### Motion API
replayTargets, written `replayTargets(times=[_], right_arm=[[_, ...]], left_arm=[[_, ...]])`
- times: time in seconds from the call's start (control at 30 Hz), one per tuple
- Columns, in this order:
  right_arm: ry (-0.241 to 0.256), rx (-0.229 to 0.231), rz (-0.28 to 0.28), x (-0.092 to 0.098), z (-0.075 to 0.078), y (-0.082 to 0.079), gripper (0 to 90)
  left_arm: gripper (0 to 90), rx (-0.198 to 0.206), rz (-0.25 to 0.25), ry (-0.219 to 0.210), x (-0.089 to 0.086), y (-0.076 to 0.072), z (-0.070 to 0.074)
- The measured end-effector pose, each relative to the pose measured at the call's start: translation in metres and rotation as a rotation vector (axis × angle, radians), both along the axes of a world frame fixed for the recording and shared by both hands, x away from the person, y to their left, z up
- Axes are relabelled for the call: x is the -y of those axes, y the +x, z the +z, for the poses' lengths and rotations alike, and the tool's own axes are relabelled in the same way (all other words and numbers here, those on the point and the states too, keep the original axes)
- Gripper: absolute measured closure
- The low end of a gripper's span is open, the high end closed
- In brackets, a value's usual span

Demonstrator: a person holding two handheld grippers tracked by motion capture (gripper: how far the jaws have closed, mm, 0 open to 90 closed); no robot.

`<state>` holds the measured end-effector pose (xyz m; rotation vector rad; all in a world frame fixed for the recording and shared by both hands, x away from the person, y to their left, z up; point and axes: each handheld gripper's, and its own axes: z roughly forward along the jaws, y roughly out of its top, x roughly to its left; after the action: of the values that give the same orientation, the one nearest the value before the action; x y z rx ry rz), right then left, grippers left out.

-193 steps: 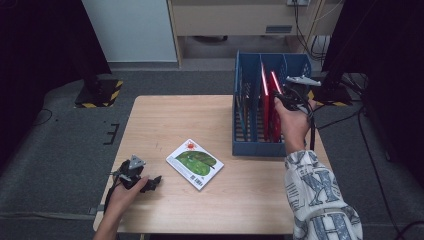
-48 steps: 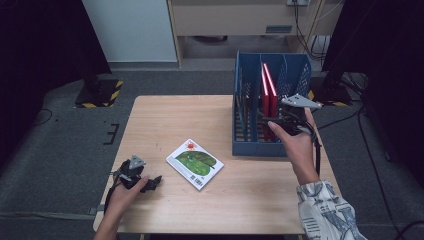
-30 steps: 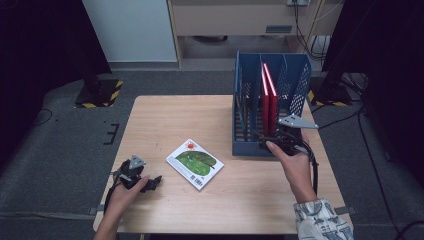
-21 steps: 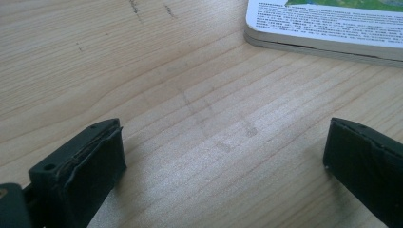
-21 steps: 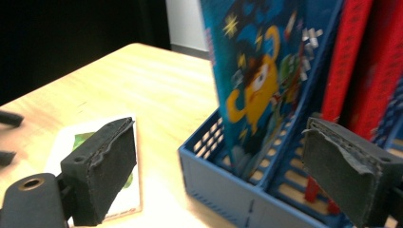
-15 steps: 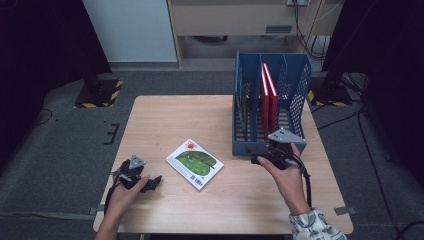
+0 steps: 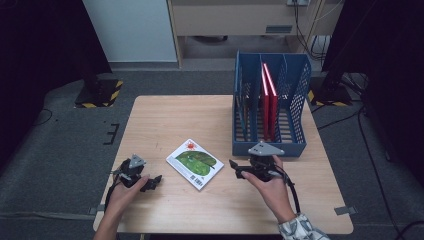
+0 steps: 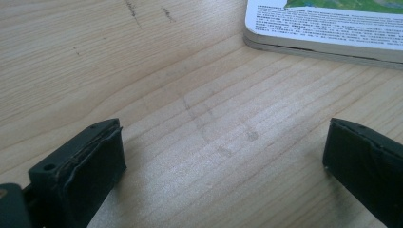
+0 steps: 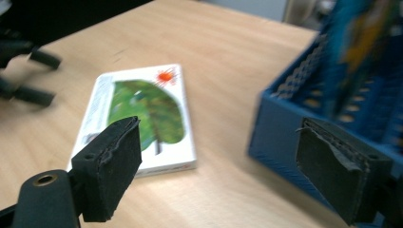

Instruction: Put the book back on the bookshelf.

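Observation:
A white book with a green leaf picture (image 7: 194, 163) lies flat near the table's front middle; it also lies ahead in the right gripper view (image 9: 142, 118), and its edge crosses the top of the left gripper view (image 8: 323, 33). My right gripper (image 7: 236, 169) hovers just right of the book, open and empty, its jaws pointing left toward it. My left gripper (image 7: 154, 181) rests on the table to the book's left, open with bare wood between its jaws. A blue mesh file rack (image 7: 270, 105) at the back right holds red books (image 7: 267, 95).
The rack's near corner (image 9: 304, 133) stands close on the right side of my right gripper. The wooden table (image 7: 175, 115) ends a short way in front of both hands. Dark floor, cables and black stands surround it.
My right gripper has drawn back from the blue rack, where it left a red book, and swung down and left to beside the leaf book. The left gripper has stayed still.

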<state>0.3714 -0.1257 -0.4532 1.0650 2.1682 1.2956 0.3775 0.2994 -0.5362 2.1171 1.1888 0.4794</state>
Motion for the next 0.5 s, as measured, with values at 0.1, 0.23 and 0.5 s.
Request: replayTargets(times=[0.1, 0.23, 0.5], right_arm=[[-0.020, -0.002, 0.033, -0.013, -0.004, -0.005, 15.2], [-0.056, -0.010, 0.062, -0.027, -0.010, -0.011, 13.5], [-0.116, -0.019, 0.111, -0.044, -0.021, -0.018, 12.6]], left_arm=[[0.0, 0.000, -0.007, 0.001, 0.000, 0.000, 0.000], [1.5, -0.006, -0.004, -0.001, 0.000, 0.001, 0.001], [3.5, 0.022, -0.026, -0.007, 0.005, -0.001, 0.008]])
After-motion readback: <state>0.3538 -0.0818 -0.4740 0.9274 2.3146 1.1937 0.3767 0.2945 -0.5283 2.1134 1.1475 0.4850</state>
